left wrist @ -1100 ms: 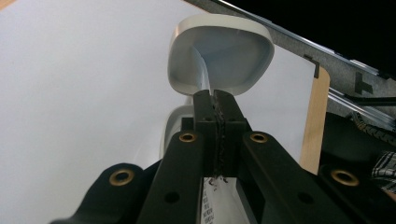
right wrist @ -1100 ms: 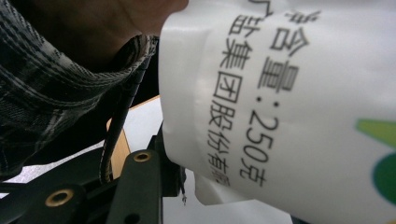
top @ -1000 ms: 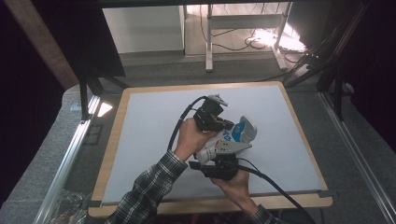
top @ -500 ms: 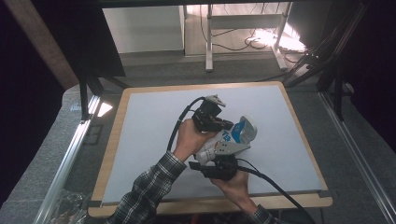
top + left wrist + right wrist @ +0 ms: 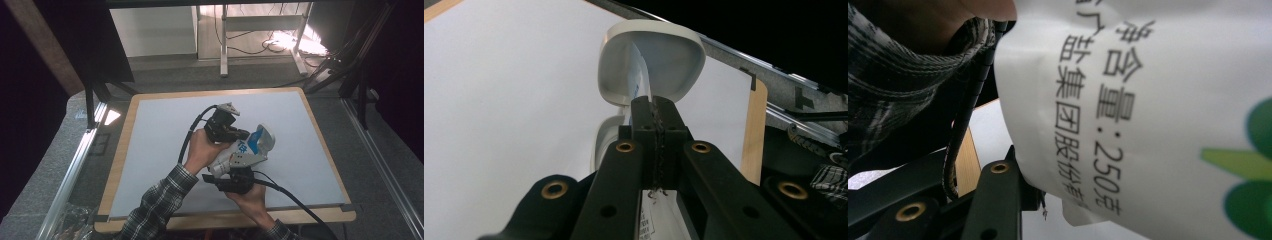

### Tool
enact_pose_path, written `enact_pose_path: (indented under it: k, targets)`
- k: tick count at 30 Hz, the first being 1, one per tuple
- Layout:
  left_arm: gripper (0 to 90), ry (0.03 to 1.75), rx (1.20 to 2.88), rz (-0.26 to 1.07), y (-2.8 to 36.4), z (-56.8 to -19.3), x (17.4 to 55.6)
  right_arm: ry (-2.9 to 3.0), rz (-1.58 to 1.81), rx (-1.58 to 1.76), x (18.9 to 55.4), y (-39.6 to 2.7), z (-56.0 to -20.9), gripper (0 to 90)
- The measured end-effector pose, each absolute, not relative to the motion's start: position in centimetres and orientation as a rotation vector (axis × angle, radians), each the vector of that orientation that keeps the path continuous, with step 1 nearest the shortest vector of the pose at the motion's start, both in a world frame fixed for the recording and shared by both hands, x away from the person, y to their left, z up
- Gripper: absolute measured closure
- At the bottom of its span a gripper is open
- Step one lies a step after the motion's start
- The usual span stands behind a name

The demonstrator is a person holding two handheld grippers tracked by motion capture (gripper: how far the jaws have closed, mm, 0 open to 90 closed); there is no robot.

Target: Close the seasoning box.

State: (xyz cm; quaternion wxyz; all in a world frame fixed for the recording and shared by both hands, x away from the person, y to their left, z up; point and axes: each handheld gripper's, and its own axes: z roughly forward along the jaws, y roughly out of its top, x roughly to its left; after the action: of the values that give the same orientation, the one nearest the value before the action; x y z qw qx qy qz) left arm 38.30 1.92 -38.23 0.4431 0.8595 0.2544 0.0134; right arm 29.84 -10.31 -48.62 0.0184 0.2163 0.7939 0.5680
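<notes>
From the high view, a person's two hands are meeting over the middle of a white board point(image 5: 150, 150) edged in pale wood, holding a white pouch point(image 5: 243, 150) with a blue patch up off the surface between them. The left gripper point(image 5: 239, 134) is coming at the pouch from the far side, and the right gripper point(image 5: 235, 176) is taking it from the near side, its cable trailing off toward the board's near right corner. The left gripper view is showing what the high view cannot: the two black jaws are pressed tightly together, pinching a thin edge of the pouch point(image 5: 649, 75), whose pale curved end is rising just beyond the tips. The right gripper view is giving the closest look at the pouch point(image 5: 1148, 115), with black printed characters and a green mark on its white skin; one black jaw is lying against its underside, so the right gripper is clamping it part-way closed, and a plaid sleeve point(image 5: 893, 75) is crowding the upper left. Around the board, grey floor point(image 5: 165, 70) is stretching away to a metal frame point(image 5: 223, 40) and loose cables lit by a bright patch.
</notes>
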Motion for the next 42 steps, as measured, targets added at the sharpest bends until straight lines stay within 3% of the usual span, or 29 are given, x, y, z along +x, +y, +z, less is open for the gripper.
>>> enact_pose_path:
  k: [42]
  targets:
    - [89.6,0.548,2.069,0.046,3.8,-38.0,36.8,2.474,1.671,0.696,30.1,-10.7,-50.3,55.4]
